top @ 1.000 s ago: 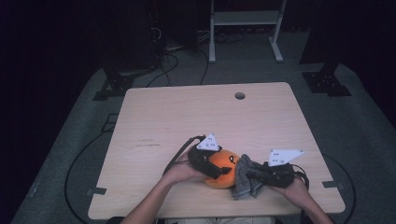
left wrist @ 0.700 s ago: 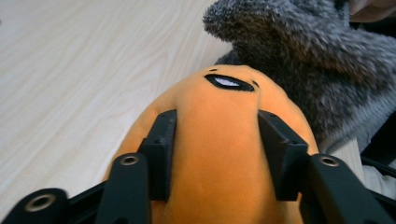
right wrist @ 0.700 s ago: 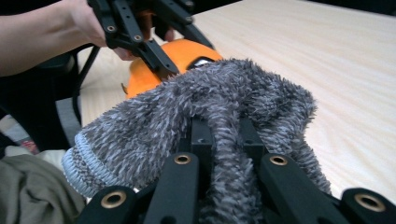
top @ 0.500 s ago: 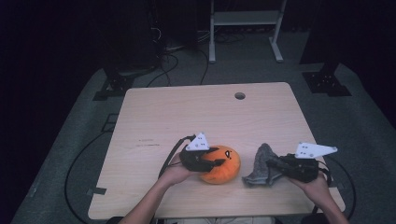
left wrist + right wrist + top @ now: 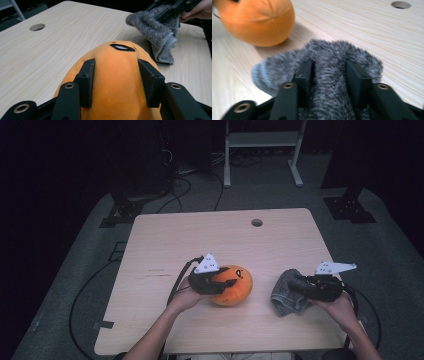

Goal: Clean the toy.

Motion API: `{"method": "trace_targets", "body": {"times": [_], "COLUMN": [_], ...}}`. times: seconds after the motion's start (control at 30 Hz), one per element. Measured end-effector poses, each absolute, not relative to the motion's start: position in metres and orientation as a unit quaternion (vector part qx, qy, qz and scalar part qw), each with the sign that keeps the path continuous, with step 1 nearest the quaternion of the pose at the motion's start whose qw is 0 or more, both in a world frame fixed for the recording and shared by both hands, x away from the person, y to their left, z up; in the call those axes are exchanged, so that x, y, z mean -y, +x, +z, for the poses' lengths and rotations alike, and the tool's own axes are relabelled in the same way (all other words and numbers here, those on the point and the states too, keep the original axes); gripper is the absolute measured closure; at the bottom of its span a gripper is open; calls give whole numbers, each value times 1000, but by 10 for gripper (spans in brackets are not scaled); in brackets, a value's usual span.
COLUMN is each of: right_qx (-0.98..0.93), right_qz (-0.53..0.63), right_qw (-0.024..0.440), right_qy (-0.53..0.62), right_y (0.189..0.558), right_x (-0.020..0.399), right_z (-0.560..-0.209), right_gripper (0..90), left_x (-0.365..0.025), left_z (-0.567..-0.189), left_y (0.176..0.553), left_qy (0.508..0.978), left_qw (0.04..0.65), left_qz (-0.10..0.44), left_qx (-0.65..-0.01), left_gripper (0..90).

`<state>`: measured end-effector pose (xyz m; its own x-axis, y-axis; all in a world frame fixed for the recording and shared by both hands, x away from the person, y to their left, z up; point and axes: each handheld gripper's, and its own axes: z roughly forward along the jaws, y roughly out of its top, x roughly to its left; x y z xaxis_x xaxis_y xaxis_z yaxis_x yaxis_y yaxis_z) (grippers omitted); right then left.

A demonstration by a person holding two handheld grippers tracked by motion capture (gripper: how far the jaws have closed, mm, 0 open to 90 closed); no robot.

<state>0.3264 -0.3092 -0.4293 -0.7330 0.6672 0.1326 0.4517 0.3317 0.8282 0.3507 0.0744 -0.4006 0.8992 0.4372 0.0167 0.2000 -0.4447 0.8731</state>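
- High view: my left gripper (image 5: 223, 283) holds the orange plush (image 5: 231, 286), which rests on the bench (image 5: 200, 240) near the front edge, a little left of the middle.
- My left hand (image 5: 186, 294) is behind the gripper, and the cable (image 5: 178, 279) goes from it toward the front-left.
- My right gripper (image 5: 300, 284) holds a grey cloth (image 5: 287, 292) at the right side of the bench. The lower part of the cloth lies on the bench.
- The plush and the cloth are apart, with bare wood between them. A round hole (image 5: 257, 222) is in the bench near the far edge.
- Left gripper view: my two jaws press on both sides of the plush (image 5: 117, 82), and its surface is pushed in a little where the pads (image 5: 86, 80) touch. So this gripper is closed around the plush, at medium width.
- A black mark (image 5: 122, 47) is on the far end of the plush. Beyond it, at the upper right, the cloth (image 5: 157, 35) hangs from my right gripper (image 5: 170, 10) and its bottom fold touches the bench (image 5: 50, 55).
- Right gripper view: my jaws are narrow and grip a thick fold of the cloth (image 5: 332, 72) between them. The fluffy cloth bulges out around both pads (image 5: 357, 77).
- The plush (image 5: 257, 21) sits on the bench (image 5: 362, 30) at the upper left, not touching the cloth. The hole (image 5: 400, 4) is at the upper right.
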Motion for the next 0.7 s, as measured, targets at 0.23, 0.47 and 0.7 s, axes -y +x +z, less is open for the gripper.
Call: {"method": "trace_targets", "body": {"times": [0.23, 0.47, 0.7], "right_qx": [-793, -791, -787], "right_qz": [484, 490, 501], "right_qw": [115, 124, 135], "right_qy": [352, 345, 335], "right_y": [330, 328, 326], "right_x": [313, 311, 308], "right_z": [-431, -430, -421], "right_gripper": [503, 488, 484], "left_x": [-73, -71, -70], "left_z": [-401, -397, -397], "left_y": [360, 374, 390], "left_qy": [843, 840, 838], "left_qw": [484, 474, 467], "left_qz": [131, 164, 181], "left_qx": [-194, -205, -218], "left_gripper": [520, 519, 513]}}
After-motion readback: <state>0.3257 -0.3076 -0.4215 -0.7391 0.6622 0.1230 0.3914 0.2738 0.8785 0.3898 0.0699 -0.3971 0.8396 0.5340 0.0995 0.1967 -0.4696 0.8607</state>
